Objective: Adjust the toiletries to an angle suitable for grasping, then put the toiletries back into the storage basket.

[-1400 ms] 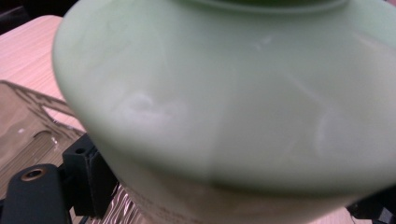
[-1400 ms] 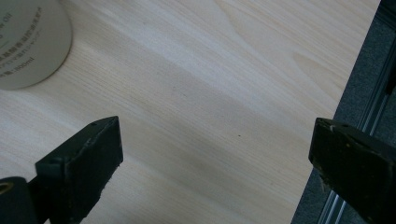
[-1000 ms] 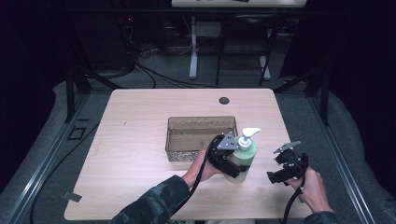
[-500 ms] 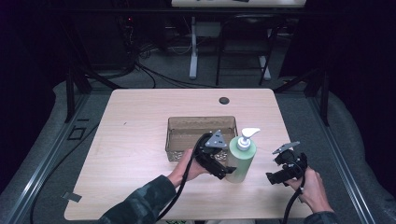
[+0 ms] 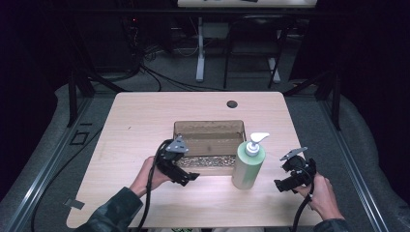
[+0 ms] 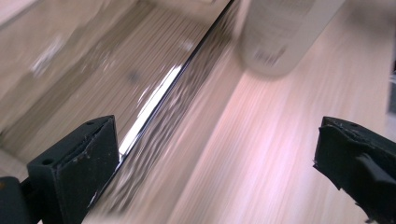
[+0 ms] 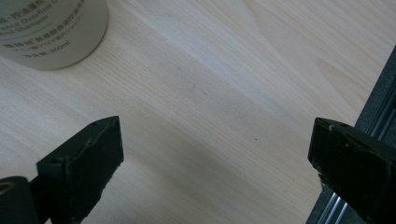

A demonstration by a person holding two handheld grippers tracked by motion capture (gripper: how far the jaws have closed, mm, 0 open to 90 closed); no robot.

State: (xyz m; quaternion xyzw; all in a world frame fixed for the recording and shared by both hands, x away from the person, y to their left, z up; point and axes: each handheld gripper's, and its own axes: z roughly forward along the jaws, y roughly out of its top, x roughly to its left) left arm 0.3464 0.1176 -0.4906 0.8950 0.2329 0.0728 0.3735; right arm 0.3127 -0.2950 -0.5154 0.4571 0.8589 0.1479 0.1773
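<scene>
- Pale wooden counter (image 5: 145, 121) under dim light, dark room behind with cables and desk legs on grey floor.
- Nearest the bottom edge: two forearms coming up, each hand carrying a tool.
- Right tool (image 5: 295, 175) held low near the counter's right edge, jaws spread wide, nothing between them, nothing touched; in the right gripper view (image 7: 212, 158) bare wood between the jaws and the bottle's base at upper left.
- Left tool (image 5: 180, 169) at the tray's near wall, jaws likewise wide apart and empty; in the left gripper view (image 6: 215, 163) one jaw over the tray's shiny rim, the other over bare counter, bottle blurred up ahead.
- Bottle (image 5: 248, 164), pale green with white pump, standing upright between the two tools, just beside the tray's near right corner; long axis vertical, pump spout pointing right.
- Deciding relation: bottle lies to the right of the left tool and to the left of the right tool, apart from both; right tool looks slightly nearer and has a clear side approach, no tray in the way.
- Judged best grasp: across the body from the side, jaws level, below the pump.
- Tray (image 5: 209, 126), a clear brownish box, open top, seemingly empty, just behind and left of the bottle.
- Farther back: small dark grommet (image 5: 232, 104) near the far edge.
</scene>
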